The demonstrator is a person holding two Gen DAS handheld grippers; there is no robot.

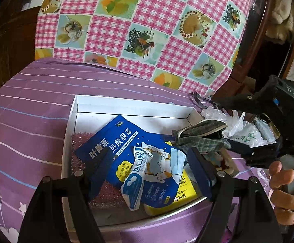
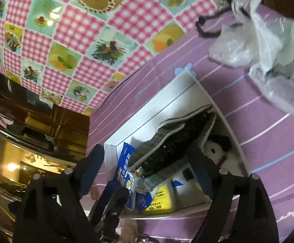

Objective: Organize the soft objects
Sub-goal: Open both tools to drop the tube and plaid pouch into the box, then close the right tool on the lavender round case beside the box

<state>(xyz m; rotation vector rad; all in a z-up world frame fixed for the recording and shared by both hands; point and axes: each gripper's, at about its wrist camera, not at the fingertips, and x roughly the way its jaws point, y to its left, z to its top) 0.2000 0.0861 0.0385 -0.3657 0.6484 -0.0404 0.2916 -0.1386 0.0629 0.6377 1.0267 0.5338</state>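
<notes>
A white shallow box [image 1: 74, 121] sits on the purple striped bedsheet. In it lie a blue eye-mask packet [image 1: 126, 147], a small white-blue sachet [image 1: 136, 180], a yellow packet [image 1: 185, 190], a pink sponge [image 1: 80, 143] and a plaid fabric pouch [image 1: 199, 133]. My left gripper [image 1: 151, 174] is open above the blue packet. My right gripper [image 1: 223, 139] hangs over the box's right end at the plaid pouch; whether it grips the pouch is unclear. In the right wrist view the right gripper [image 2: 147, 172] is open over the pouch [image 2: 173, 139], next to a white plush toy [image 2: 217, 151] in the box [image 2: 179, 87].
Crumpled clear plastic bags [image 2: 268, 46] and a black cord [image 2: 205, 28] lie on the sheet beyond the box. A pink checked cloth [image 1: 147, 20] covers something behind. Dark wooden furniture [image 2: 35, 121] stands to the left.
</notes>
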